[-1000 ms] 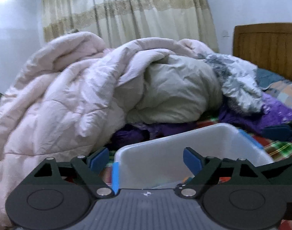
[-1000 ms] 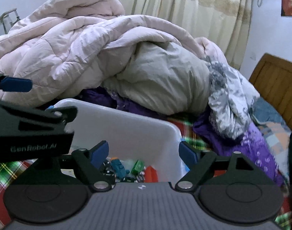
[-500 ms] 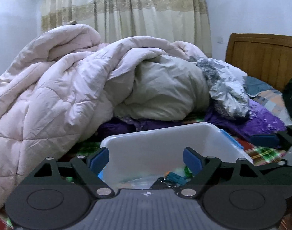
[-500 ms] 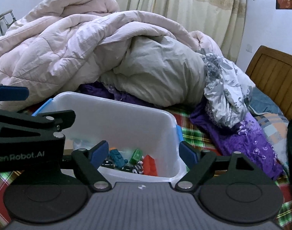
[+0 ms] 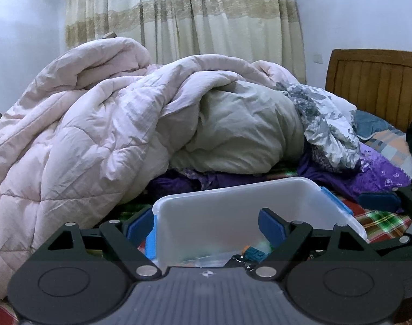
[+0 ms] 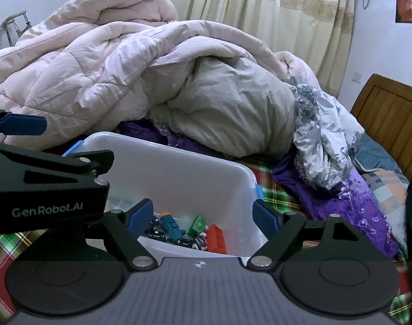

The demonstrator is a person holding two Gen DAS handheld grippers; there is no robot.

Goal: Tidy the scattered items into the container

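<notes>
The clear container (image 6: 178, 173) sits on the plaid bedspread (image 6: 276, 189) at six o'clock of the heaped quilt (image 6: 111, 62), toys (image 6: 184, 230) pooled at its near wall, likely gathered already; the right gripper (image 6: 203, 216) hangs over them, jaws wide, empty; the left gripper (image 5: 206, 224), at its nine o'clock, equally spread, holds nothing.

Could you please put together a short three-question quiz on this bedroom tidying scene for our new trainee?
1. True or false: the right gripper is shut on a toy.
2. Which lies in the clear bin: A) a red block, B) a spoon, C) a sock?
3. Fill in: behind the bin is heaped a pink ____.

Key: 1 false, both the right gripper and left gripper are open and empty; 2 A; 3 quilt.
</notes>
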